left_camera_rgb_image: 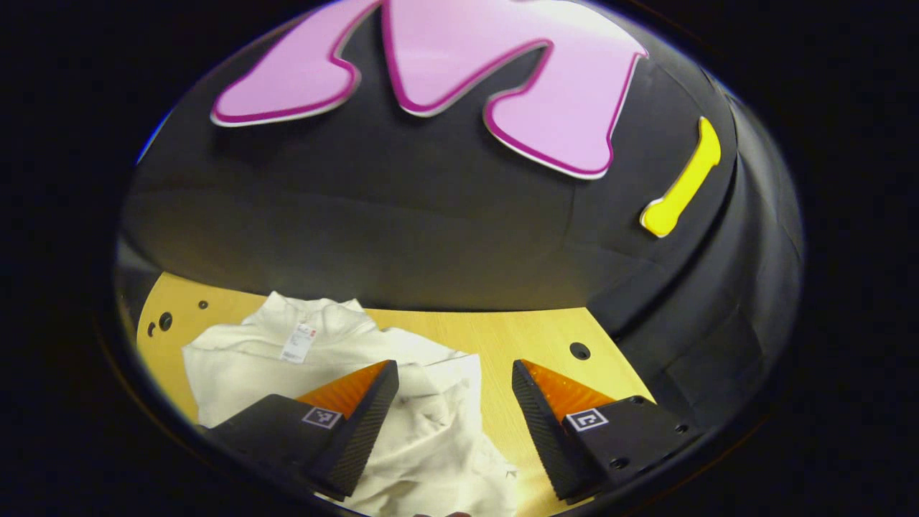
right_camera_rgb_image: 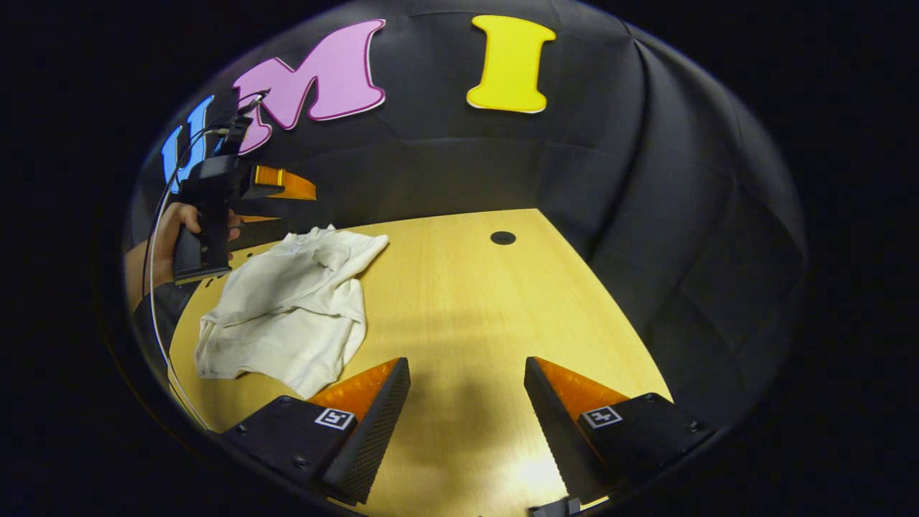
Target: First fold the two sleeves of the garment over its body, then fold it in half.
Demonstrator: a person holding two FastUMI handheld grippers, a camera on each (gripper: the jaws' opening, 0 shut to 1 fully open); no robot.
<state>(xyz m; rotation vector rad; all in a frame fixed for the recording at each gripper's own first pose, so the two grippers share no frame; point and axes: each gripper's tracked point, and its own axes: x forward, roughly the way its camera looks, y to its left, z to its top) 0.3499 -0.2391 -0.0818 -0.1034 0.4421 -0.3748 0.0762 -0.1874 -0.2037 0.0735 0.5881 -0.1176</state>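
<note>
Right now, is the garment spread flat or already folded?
Folded: the white garment lies as a compact, rumpled bundle on the table, layers overlapping, no sleeve spread out. Both grippers' fingers are open, off it.

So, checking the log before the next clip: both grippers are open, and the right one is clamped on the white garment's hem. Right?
Not quite. The right gripper holds nothing: its open fingers frame bare table beside the white garment, as the right gripper view shows. Both are indeed open.

My white garment (right_camera_rgb_image: 287, 316) lies crumpled and loosely folded on the wooden table (right_camera_rgb_image: 467, 301), close to its left edge, collar and neck tag (left_camera_rgb_image: 298, 343) toward the far edge, cloth bunched unevenly.
</note>
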